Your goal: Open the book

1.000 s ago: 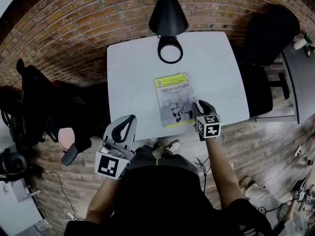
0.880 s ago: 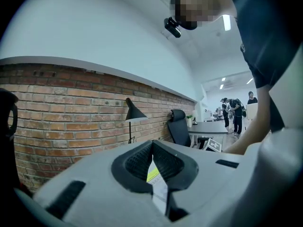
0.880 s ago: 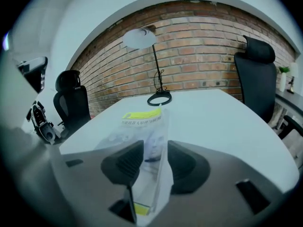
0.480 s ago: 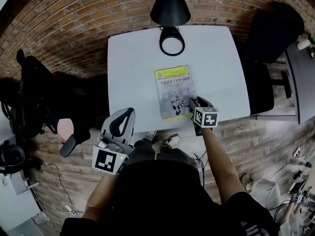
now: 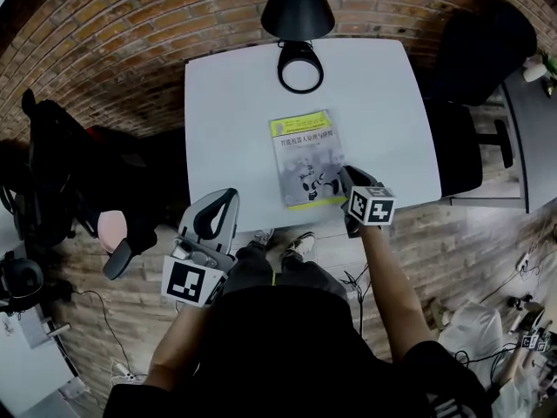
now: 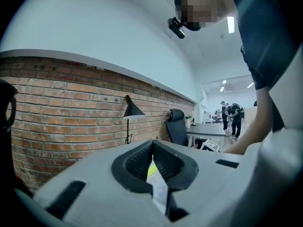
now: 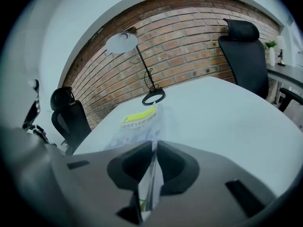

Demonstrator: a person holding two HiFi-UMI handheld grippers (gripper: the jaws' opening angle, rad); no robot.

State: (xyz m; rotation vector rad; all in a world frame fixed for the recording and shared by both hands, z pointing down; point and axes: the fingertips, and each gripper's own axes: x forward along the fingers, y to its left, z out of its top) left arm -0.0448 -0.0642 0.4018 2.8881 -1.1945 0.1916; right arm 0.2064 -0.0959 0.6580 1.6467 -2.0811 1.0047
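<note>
Right tool (image 5: 344, 178) (image 7: 154, 146): the grey two-jaw body is tilted down over the near right corner of the book; its jaws have just been closing and are drawn almost together, with a thin edge of the book pinched between the pads.
Marker cube (image 5: 372, 205): the white cube with black square markers is carried on the back of the right tool, just past the near edge of the tabletop.
Book (image 5: 303, 157) (image 7: 137, 122): a thin paperback with a yellow band across the top of a pale grey-white printed cover is laid flat in the near middle of the tabletop; the cover is seen closed in the head view.
Left tool (image 5: 224, 200) (image 6: 152, 146): the grey jaws are brought together at the tips and nothing is gripped; it is held roughly level at the near left edge of the tabletop, well apart from the book, a strip of which is glimpsed beyond the jaws.
Tabletop (image 5: 226, 111): a plain white square surface, on which only the book and the lamp are carried.
Lamp (image 5: 298, 11): a black cone shade is held on a thin stem above a black ring base, which is set at the far edge, beyond the book.
Office chair (image 5: 479, 50): a black chair is placed to the right of the tabletop.
Brick wall (image 7: 189, 46): red-brown brick is seen behind the lamp.
</note>
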